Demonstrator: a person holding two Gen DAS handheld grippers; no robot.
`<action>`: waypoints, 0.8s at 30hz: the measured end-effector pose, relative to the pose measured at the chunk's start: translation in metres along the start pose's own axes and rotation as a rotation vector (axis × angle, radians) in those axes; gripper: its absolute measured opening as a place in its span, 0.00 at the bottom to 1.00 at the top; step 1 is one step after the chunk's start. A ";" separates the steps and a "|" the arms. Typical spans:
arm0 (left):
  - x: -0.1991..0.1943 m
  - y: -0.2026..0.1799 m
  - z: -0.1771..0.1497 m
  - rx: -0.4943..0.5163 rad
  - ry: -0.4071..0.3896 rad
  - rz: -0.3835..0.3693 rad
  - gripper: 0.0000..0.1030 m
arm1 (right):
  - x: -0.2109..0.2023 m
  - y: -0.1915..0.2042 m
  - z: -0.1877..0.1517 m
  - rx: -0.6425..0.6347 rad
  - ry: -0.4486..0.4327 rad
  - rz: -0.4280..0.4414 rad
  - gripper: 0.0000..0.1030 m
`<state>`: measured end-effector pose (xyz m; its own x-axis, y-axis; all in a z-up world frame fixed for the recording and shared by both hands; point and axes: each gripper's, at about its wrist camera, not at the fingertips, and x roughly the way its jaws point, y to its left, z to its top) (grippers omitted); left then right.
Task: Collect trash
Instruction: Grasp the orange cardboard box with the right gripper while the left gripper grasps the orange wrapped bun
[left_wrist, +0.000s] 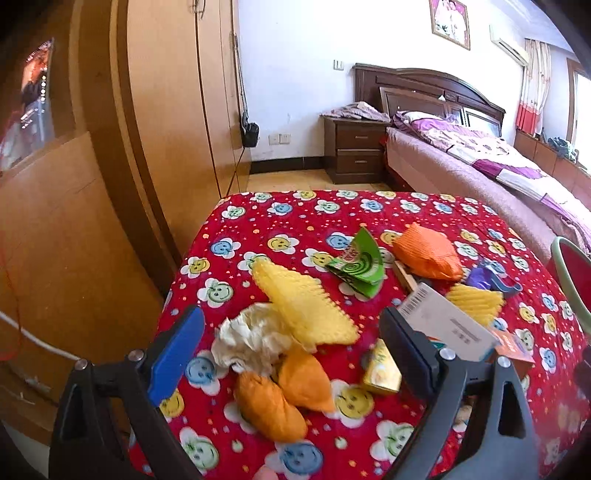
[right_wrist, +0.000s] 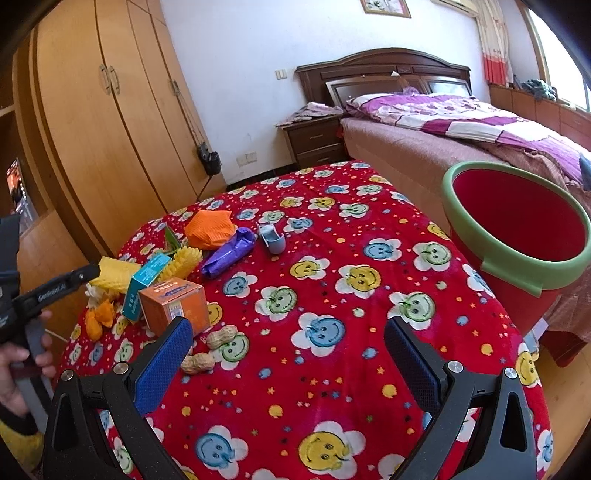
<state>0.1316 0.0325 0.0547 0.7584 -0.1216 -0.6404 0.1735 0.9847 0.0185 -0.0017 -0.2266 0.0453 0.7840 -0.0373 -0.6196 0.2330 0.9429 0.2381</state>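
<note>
Trash remains uncollected: crumpled white tissue (left_wrist: 251, 338), yellow foam nets (left_wrist: 303, 306) and orange cardboard box (right_wrist: 173, 308) are scattered on the red smiley-print cloth (right_wrist: 332, 369). Red green-rimmed bin (right_wrist: 517, 229) appears empty. Left gripper (left_wrist: 291, 354) and right gripper (right_wrist: 288, 362) are held wide open, nothing gripped.

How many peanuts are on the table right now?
2, both in their shells on the red blanket near the right gripper's blue finger: one peanut just below the orange box, the other peanut nearer the camera. More may hide behind the trash pile.
</note>
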 end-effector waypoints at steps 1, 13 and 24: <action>0.003 0.001 -0.001 -0.003 0.005 -0.007 0.92 | 0.002 0.001 0.001 -0.004 0.007 -0.004 1.00; 0.042 0.039 -0.014 -0.086 0.121 -0.067 0.84 | 0.018 0.024 0.000 -0.020 0.068 -0.047 1.00; 0.049 0.029 -0.008 -0.068 0.141 -0.282 0.81 | 0.027 0.039 -0.002 -0.014 0.096 -0.073 1.00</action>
<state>0.1683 0.0557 0.0178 0.5906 -0.3774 -0.7133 0.3190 0.9211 -0.2232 0.0275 -0.1896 0.0360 0.7065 -0.0743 -0.7038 0.2783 0.9435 0.1797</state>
